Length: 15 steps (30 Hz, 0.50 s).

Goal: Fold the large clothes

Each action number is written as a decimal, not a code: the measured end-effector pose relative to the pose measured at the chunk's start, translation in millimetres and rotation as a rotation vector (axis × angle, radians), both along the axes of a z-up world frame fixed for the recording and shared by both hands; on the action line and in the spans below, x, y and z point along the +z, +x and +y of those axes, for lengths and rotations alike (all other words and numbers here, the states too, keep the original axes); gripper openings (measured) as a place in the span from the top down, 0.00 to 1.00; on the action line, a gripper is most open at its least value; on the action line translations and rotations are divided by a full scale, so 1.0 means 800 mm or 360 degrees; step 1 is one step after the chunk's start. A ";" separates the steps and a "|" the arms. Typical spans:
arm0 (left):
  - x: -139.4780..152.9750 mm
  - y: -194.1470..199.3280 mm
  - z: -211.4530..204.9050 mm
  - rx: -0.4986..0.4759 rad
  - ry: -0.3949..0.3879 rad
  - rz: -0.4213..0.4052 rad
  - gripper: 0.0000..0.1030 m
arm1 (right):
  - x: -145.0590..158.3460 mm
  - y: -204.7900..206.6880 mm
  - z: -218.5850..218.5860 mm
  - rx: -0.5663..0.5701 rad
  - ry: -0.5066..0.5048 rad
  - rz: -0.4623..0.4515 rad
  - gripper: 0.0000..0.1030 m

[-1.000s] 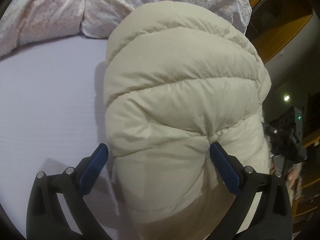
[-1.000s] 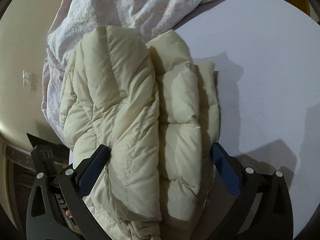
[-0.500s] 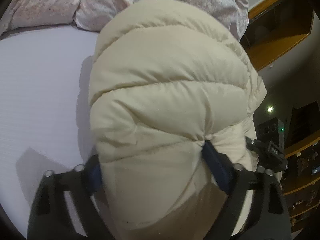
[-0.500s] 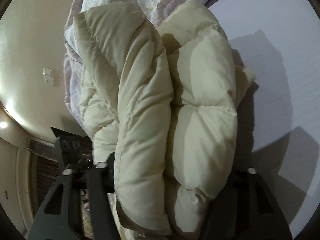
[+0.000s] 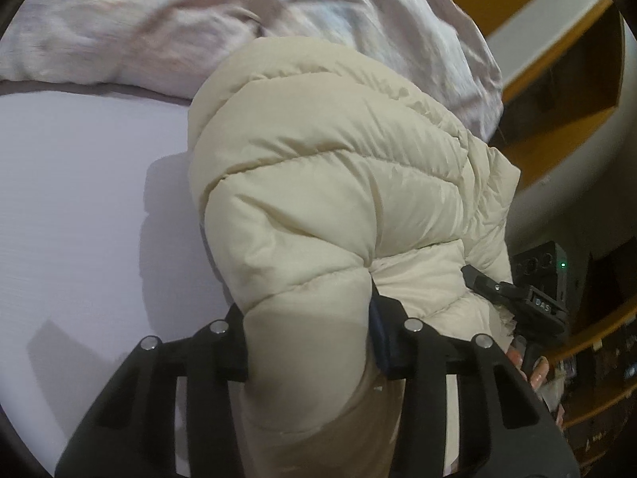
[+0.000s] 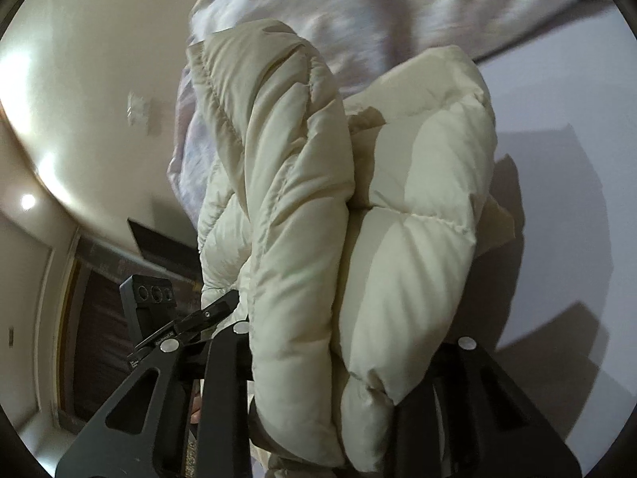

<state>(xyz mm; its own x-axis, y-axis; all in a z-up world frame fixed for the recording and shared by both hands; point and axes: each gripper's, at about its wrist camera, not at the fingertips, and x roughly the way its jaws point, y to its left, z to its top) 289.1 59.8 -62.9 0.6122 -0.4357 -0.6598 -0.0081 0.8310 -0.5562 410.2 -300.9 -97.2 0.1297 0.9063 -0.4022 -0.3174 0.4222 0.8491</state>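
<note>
A cream puffer jacket [image 5: 338, 183], folded into a thick bundle, hangs above the lavender bed sheet [image 5: 79, 199]. My left gripper [image 5: 308, 318] has its jaws closing, and a puffed fold is squeezed between them. The blue pad [image 5: 376, 330] digs into a seam. In the right wrist view the jacket [image 6: 302, 199] bulges out between the fingers of my right gripper [image 6: 342, 358]. Its jaws are closing too and its pads are buried in the cloth. Each view catches the other gripper at the jacket's far side: the right gripper [image 5: 517, 298] and the left gripper [image 6: 167, 318].
A crumpled floral quilt [image 5: 199, 20] lies at the head of the bed, behind the jacket. Wooden shelving [image 5: 557, 79] stands beyond the bed's edge. A pale wall with a switch plate [image 6: 137, 109] is on the left in the right wrist view. Bare sheet [image 6: 577, 99] spreads to the right.
Both grippers went from wide open around the jacket to squeezing its folds. The bundle has come up off the sheet and moved toward the quilt, and both views have tilted.
</note>
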 end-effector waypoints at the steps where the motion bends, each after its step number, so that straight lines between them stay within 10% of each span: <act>1: 0.002 -0.005 0.011 0.0032 0.0012 -0.0005 0.59 | 0.004 0.000 0.013 0.0029 0.0002 -0.0017 0.73; 15: -0.006 -0.019 0.082 0.0201 0.0140 0.0002 0.51 | -0.026 0.017 0.082 0.0107 -0.0087 0.0019 0.72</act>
<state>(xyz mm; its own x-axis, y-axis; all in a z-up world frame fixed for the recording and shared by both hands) 273.9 125.2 -67.9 0.6575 -0.2957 -0.6929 -0.1166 0.8687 -0.4814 424.0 -235.1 -117.7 0.0645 0.8896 -0.4522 -0.3367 0.4460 0.8293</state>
